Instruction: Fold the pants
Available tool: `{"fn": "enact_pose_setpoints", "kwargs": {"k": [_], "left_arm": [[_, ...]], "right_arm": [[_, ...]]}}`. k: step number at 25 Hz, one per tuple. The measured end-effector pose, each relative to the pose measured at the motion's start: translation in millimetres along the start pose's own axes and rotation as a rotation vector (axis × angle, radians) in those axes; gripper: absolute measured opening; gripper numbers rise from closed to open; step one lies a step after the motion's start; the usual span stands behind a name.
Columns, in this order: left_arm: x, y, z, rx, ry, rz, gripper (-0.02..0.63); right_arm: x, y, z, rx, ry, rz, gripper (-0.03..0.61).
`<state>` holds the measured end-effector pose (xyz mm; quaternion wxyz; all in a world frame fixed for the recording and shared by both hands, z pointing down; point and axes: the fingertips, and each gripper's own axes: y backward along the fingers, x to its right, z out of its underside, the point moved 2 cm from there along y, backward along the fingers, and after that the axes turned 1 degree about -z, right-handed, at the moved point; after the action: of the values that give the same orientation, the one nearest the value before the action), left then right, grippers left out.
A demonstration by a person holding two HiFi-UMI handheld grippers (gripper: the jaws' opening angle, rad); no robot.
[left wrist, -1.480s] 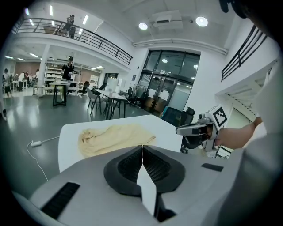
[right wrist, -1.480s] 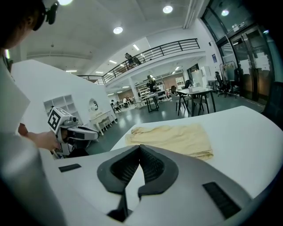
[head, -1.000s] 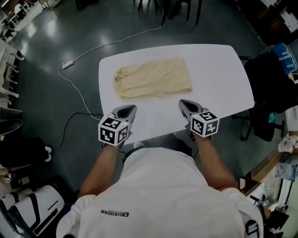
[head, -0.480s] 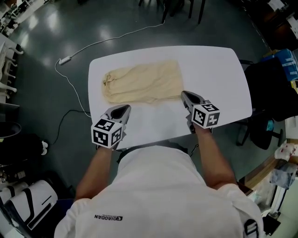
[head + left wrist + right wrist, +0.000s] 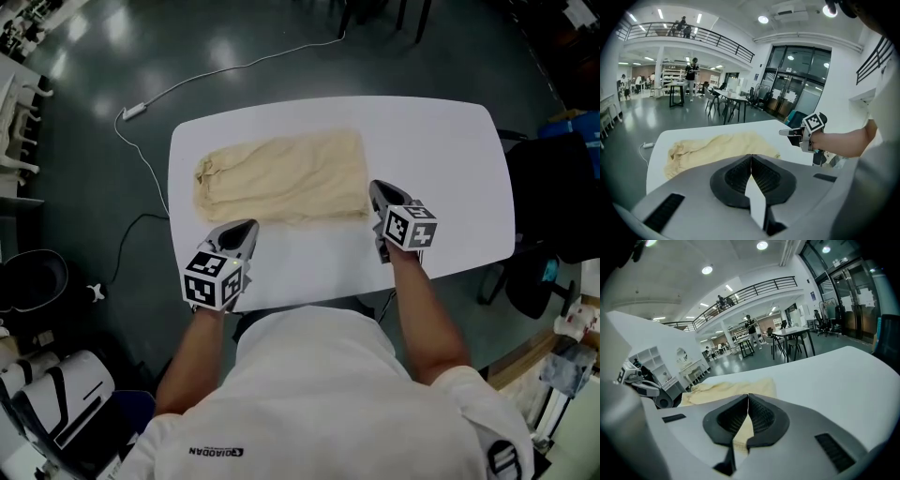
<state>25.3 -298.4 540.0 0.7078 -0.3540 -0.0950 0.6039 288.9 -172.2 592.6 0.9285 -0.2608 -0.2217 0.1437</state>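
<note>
Step in hand, as judged: the approach before a fold; no cloth is lifted yet. The pants (image 5: 281, 176) lie flat on the far left half of the white desk (image 5: 441, 159), long axis across it, the bunched waist end at the left and the straight hem end at the right; they look already doubled leg on leg, though that is hard to confirm.

Left gripper (image 5: 244, 227) hangs over bare desk at the near left, just short of the pants' near edge and apart from the cloth; its fingers (image 5: 733, 178) are pressed together with nothing between them.

Right gripper (image 5: 377, 190) sits by the near right corner at the hem end; its fingers (image 5: 764, 418) are likewise closed tight and empty; cloth shows just beyond and below the tips, but whether they touch it cannot be told.

Next move, as judged: both pairs of fingers need to part, drop onto the cloth and pinch an edge or corner each; the likely fold carries the hem end over toward the waist; both layers need catching, or the lower one could stay behind.
</note>
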Motion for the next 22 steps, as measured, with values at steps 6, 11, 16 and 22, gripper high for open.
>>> {"fn": "enact_pose_setpoints", "kwargs": {"k": [6,11,16,22], "left_arm": [[-7,-20,7,-0.051,0.036,-0.067,0.028],[-2,-31,16,-0.081,0.071,-0.096,0.028],[3,-33,25,-0.087,0.150,-0.107,0.028],[3,-27,31,-0.083,0.197,-0.147,0.028]], "right_arm": [[40,-49,12,-0.042,-0.062,0.002,0.042],[67,-75,29,-0.106,-0.141,0.002,0.122],[71,-96,34,-0.153,-0.170,-0.023,0.176],[74,-104,42,-0.195,-0.209,-0.034,0.178]]}}
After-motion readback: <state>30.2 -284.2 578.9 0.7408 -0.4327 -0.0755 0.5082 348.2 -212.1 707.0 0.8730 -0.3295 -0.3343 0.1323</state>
